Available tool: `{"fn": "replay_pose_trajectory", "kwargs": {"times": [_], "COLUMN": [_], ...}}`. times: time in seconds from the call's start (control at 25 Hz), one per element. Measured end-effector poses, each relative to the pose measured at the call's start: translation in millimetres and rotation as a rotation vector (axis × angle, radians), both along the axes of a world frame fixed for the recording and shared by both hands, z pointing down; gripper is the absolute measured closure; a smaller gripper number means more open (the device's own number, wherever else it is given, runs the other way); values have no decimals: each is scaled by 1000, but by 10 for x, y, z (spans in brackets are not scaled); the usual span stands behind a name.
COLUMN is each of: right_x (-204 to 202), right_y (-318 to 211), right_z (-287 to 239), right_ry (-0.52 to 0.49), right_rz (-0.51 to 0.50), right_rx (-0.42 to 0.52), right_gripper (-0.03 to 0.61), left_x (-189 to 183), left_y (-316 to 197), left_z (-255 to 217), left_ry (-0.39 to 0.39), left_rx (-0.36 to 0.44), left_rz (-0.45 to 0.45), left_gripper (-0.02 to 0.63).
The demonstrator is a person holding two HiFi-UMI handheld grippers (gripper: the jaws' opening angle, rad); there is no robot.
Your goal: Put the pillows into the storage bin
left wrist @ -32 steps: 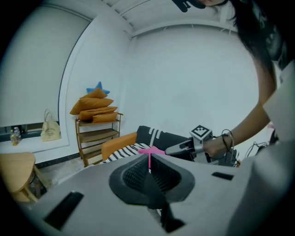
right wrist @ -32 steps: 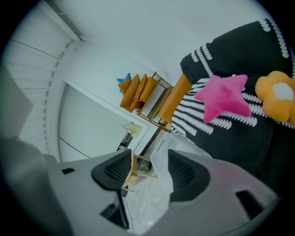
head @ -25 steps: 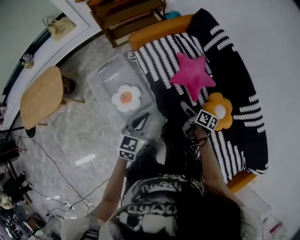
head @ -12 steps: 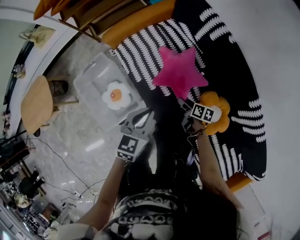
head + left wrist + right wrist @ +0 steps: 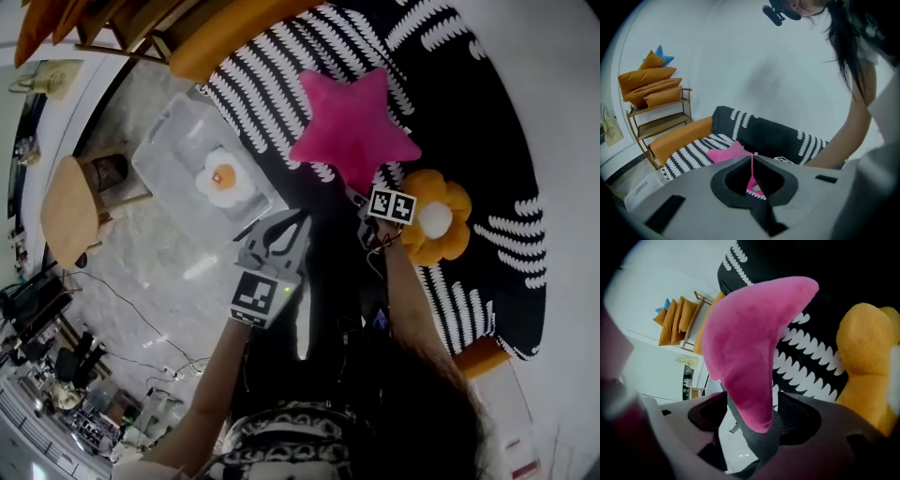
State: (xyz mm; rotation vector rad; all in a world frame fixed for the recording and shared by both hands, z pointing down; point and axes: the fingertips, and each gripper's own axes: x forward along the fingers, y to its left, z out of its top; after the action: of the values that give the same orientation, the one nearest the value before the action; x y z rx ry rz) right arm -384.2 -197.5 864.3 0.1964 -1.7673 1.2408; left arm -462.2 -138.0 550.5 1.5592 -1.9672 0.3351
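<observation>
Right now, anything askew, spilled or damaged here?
Nothing stands out. The star pillow and the orange pillow lie flat on the sofa. The white pillow sits inside the bin, which stands upright on the floor. The right hand-held gripper is opening its jaws round a star tip, not pressing on it.

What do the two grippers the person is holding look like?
Both are grey, with broad jaws curving round a dark hollow. The left gripper and the right gripper each carry a white cube printed with black square markers. The right gripper's jaws are opening, with a point of the pink star pillow between them. The arms are bare; the person wears a black-and-white patterned top.
</observation>
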Motion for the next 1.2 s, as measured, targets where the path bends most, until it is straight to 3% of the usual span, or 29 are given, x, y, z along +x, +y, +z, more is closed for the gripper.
{"fn": "replay_pose_trajectory", "kwargs": {"times": [0.08,0.24,0.44,0.68,0.92,1.08,1.2], "right_x": [13,-20,-252,-683,-1064,-1493,-1917], "right_y": [32,48,242,298,958,1526,2114], "right_z": [27,-236,-705,-1586,-2254,-2587,-2774], "right_ry": [12,-5,-75,-216,-294,-341,-382], "right_rz": [-13,26,60,175,189,204,146], "right_rx": [-4,-4,-54,-83,-80,-108,-134], "right_gripper": [311,383,428,463,483,492,494], "left_x": [-18,-50,-143,-315,-762,-1251,-1616], "left_y": [44,226,551,913,1873,2752,3465], "left_z": [24,-104,-330,-599,-780,-808,-795], "left_ry": [9,18,19,8,-25,-60,-79], "left_rx": [-16,-20,13,77,84,70,49], "left_rz": [-8,-19,-28,-33,-50,-151,-230], "left_gripper": [601,601,601,601,601,601,601]}}
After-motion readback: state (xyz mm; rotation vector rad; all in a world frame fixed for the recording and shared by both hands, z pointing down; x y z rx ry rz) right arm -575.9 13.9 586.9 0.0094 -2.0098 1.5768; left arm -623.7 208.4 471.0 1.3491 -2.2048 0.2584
